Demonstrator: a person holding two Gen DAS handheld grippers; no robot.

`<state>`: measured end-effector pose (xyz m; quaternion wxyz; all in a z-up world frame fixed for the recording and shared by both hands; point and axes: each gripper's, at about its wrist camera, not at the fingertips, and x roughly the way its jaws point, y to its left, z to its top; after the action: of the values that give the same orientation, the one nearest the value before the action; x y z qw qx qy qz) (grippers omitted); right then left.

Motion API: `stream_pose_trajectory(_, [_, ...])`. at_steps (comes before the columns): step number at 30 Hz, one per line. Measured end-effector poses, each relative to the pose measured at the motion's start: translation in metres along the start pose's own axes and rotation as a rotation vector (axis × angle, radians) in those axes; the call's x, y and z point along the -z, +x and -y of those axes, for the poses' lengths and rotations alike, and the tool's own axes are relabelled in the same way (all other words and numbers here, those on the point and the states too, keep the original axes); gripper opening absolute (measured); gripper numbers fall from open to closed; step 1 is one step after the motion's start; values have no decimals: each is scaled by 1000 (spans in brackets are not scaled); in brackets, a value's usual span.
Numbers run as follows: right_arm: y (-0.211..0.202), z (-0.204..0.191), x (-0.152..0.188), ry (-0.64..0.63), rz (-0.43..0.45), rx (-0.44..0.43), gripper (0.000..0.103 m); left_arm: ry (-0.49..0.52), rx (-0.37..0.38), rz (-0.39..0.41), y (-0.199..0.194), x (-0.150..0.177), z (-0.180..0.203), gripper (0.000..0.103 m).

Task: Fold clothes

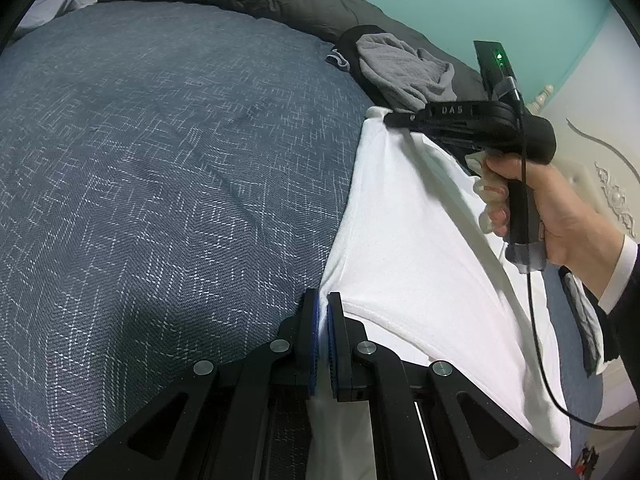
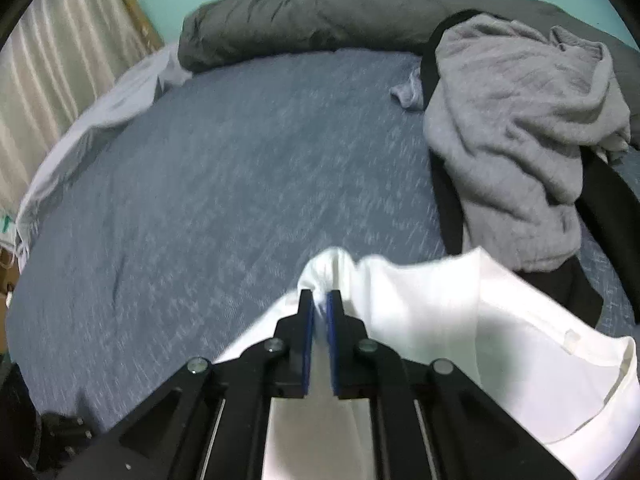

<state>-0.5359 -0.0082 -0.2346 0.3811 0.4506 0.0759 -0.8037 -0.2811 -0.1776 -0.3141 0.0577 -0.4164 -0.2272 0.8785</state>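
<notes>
**White shirt pinched at two points, stretched between your claws**

The blue bedspread (image 1: 160,168) lay ahead of and below both claws, bare and flat beyond your left fingertips. A dark quilt (image 2: 320,8) was rolled along its far edge. A grey garment (image 2: 512,128) sat crumpled past your right claw, ahead and to its right, well apart from the fingertips.

The white shirt (image 1: 420,260) was the thing in hand. From your left gripper (image 1: 323,312) it ran forward and to the right, its edge drawn taut along that line up to your right gripper (image 1: 390,118), which your right hand (image 1: 560,200) held out ahead. So the shirt's long axis lay between the two claws, and neither hand was nearer: each already had one end. I judged the coming move to turn on carrying that taut edge out over the bare bedspread to lay the shirt flat.

Your left claw was closed on the shirt's edge, white cloth running back between its blue pads (image 1: 315,344). Your right claw, in its own view (image 2: 321,308), was likewise clamped on a bunched fold of the shirt, the neckline lying behind and to its right.
</notes>
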Motion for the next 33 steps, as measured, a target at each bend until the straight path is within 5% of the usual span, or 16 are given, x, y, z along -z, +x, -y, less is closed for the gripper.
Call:
stream_pose_trajectory(12, [22, -5, -17, 72, -11, -6, 6, -54, 16, 25, -7, 1, -4, 4])
stream_pose_trajectory(23, [12, 18, -23, 285, 48, -101, 7, -65, 21, 16, -6, 1, -6, 4])
stream_pose_trajectory(28, [8, 6, -30, 217, 30, -45, 8, -59, 16, 15, -6, 1, -5, 4])
stream_pose_trajectory(33, [24, -11, -30, 132, -40, 16, 20, -57, 12, 15, -2, -2, -4, 4])
